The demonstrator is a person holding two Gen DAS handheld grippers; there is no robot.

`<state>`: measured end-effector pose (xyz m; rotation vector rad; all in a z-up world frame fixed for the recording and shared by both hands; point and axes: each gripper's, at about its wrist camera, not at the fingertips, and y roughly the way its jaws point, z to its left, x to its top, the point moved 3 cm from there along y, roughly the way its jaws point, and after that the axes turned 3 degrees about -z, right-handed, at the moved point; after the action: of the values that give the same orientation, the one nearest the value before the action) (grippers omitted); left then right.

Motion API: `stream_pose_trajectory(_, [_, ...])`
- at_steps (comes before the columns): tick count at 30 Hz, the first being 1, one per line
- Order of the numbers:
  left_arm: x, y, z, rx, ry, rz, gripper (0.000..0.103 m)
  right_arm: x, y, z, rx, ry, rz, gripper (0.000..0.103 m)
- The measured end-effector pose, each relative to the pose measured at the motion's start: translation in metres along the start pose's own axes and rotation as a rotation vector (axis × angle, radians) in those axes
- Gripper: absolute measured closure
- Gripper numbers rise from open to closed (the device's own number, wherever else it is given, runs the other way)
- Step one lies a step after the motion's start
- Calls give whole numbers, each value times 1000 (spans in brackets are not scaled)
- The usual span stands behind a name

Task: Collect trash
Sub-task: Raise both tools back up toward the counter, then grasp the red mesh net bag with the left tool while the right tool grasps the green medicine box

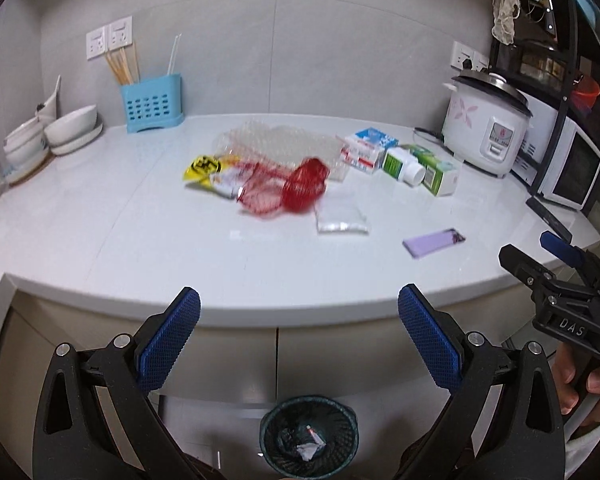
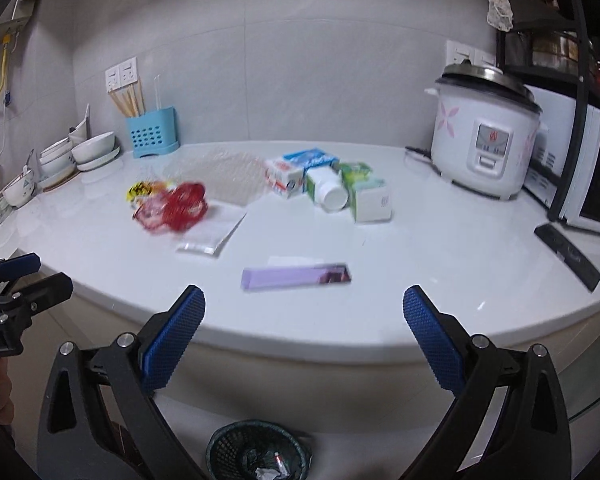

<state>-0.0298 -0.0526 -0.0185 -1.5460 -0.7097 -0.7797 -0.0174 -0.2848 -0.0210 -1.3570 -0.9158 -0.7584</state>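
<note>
Both grippers, left point(image 1: 299, 312) and right point(image 2: 304, 312), hover fingers spread wide, empty, before the littered counter point(image 1: 100, 216)

Counting ahead of the left claw: one red mesh net point(image 1: 296, 190), one yellow wrapper point(image 1: 202, 166) touching its left side, one sheet of bubble wrap point(image 1: 280, 146) behind it, one clear plastic bag point(image 1: 342, 220) just to its right. Farther right, two small cartons, a blue-and-white carton point(image 1: 368, 148) and a green-and-white carton point(image 1: 440, 172), with one white bottle point(image 1: 404, 166) lying between them. One purple packet point(image 1: 434, 242) nearest the right claw. Below both claws, one dark waste basket point(image 1: 309, 436). At the back: one blue utensil holder point(image 1: 152, 104), one rice cooker point(image 1: 486, 124).
</note>
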Motion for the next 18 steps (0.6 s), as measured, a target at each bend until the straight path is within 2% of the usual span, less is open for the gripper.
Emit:
stream_pose_trajectory(4, [27, 21, -7, -2, 14, 13, 6, 31, 19, -16, -19, 18, 6, 8])
stream_pose_trajectory(12, [70, 76, -12, 54, 43, 33, 6, 88, 84, -52, -36, 54, 78, 8])
stream_pose_trajectory(18, [90, 125, -12, 91, 47, 64, 6, 110, 145, -75, -64, 78, 162, 8])
